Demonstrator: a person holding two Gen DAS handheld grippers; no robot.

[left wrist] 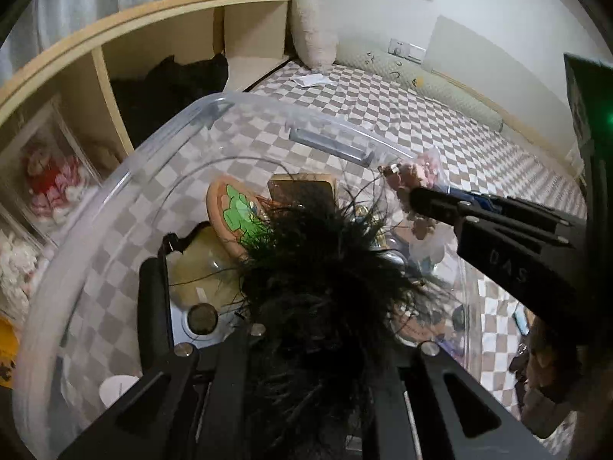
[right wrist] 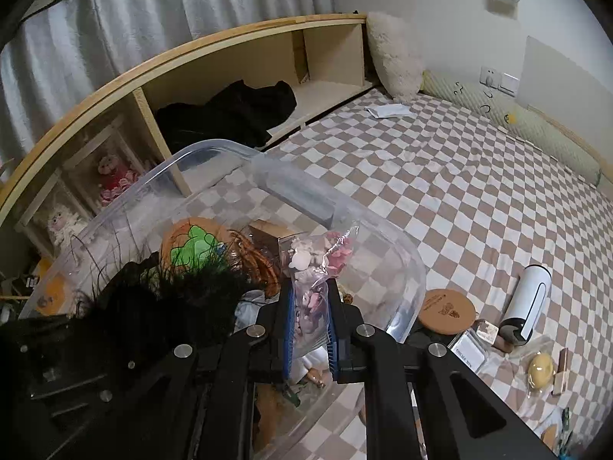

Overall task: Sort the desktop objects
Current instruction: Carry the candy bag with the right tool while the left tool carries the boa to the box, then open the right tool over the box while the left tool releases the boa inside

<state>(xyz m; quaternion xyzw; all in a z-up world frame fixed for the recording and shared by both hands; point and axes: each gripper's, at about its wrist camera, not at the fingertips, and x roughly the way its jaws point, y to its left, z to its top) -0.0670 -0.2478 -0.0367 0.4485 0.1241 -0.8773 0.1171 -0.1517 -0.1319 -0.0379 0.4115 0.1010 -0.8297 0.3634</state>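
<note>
Feathers, black and wispy, are filling the space between the left gripper's (left wrist: 306, 329) fingers: the black feather piece (left wrist: 318, 276) is hiding the fingertips, so I cannot tell whether the jaws are pressed on it or merely sitting around it. It is hanging over the open top of the clear plastic bin (left wrist: 126, 176), which is resting on the checkered bedspread (left wrist: 421, 115) near the wooden shelf (left wrist: 99, 65) along the bed's far-left edge.

Inside the bin, a round orange piece with a green design (left wrist: 233, 211) is leaning against a brown box (left wrist: 302, 188), and a tan item is lying near the bin's left wall.

In the right wrist view, the right gripper (right wrist: 310, 318) is pinching a small clear bag of pink and white trinkets (right wrist: 314, 264) between its blue-lined pads (right wrist: 288, 329), with the jaws pressed close together on the bag's lower part. The bag is standing upright just above the bin's near-right rim.

Well apart from the bin, toward the bedspread's near-right corner, a cork coaster (right wrist: 446, 308), a white cylindrical device (right wrist: 530, 303), a small clear case (right wrist: 469, 349) and a yellow rounded item (right wrist: 541, 368) are lying close together.
</note>
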